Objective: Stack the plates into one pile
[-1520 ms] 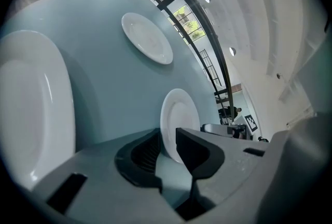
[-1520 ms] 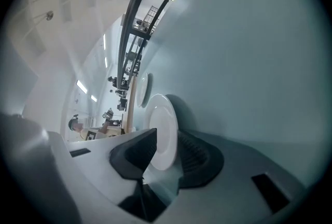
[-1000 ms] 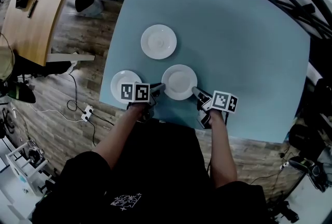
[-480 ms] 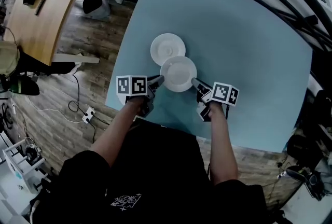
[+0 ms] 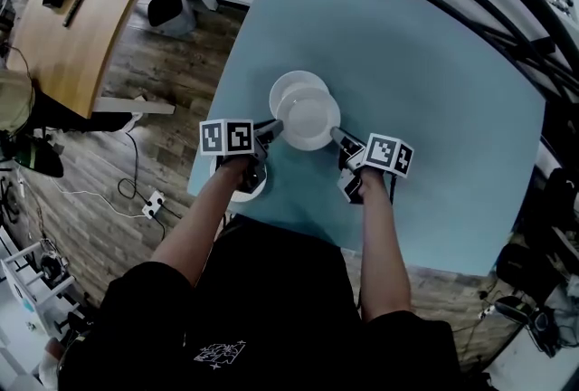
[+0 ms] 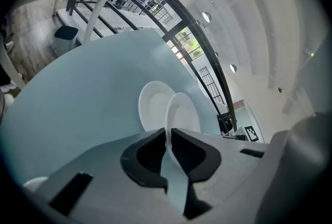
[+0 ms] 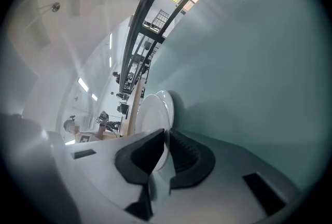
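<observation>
Both grippers hold one white plate by opposite rims, above the teal table. My left gripper is shut on its left rim, and my right gripper is shut on its right rim. This held plate overlaps a second white plate, which lies on the table just beyond it. In the left gripper view the held plate stands edge-on between the jaws, with the second plate behind. The right gripper view shows the same pair: the held plate and the second plate. A third plate lies near the table's front edge, mostly hidden under my left hand.
A wooden table stands off to the upper left over plank flooring. A dark bin sits beside the teal table's far left corner. Cables and a power strip lie on the floor at the left. Dark railings curve round the far side.
Both grippers have carried the plate away from me, from the front edge toward the far plate. It now overlaps that plate, and the third plate is behind my left hand.
</observation>
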A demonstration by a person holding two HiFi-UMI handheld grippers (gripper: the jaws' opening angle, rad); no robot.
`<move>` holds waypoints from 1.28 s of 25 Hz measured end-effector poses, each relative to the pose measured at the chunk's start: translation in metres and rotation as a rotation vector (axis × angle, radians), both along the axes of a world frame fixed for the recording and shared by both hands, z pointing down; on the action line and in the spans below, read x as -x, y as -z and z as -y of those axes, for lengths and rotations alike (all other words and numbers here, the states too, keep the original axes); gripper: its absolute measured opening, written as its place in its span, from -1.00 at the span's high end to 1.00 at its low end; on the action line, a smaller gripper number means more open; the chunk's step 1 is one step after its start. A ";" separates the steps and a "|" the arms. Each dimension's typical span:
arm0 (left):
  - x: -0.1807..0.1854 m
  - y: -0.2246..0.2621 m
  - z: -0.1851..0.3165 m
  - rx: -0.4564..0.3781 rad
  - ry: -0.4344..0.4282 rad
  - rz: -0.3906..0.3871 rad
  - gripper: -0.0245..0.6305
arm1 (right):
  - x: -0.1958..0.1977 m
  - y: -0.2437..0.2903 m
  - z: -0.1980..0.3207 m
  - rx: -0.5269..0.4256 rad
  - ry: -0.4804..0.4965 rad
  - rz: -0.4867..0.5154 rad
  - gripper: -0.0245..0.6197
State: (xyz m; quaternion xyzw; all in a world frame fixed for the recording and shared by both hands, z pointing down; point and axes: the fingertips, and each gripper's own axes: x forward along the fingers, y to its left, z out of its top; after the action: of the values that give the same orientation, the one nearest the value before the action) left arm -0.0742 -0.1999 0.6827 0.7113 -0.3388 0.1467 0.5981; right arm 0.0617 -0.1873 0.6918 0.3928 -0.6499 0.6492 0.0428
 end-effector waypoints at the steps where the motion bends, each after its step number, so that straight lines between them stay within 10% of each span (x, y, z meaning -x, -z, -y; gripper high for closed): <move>1: 0.002 -0.001 0.005 -0.001 0.002 0.001 0.80 | 0.002 -0.001 0.005 -0.001 0.000 -0.006 0.82; 32: 0.019 -0.024 0.050 0.013 -0.098 0.128 0.79 | 0.021 -0.018 0.048 0.075 -0.014 -0.064 0.82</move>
State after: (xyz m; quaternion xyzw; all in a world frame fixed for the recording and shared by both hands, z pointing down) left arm -0.0936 -0.2500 0.7068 0.7123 -0.3399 0.2233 0.5721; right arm 0.0403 -0.2352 0.7103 0.4161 -0.6205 0.6606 0.0736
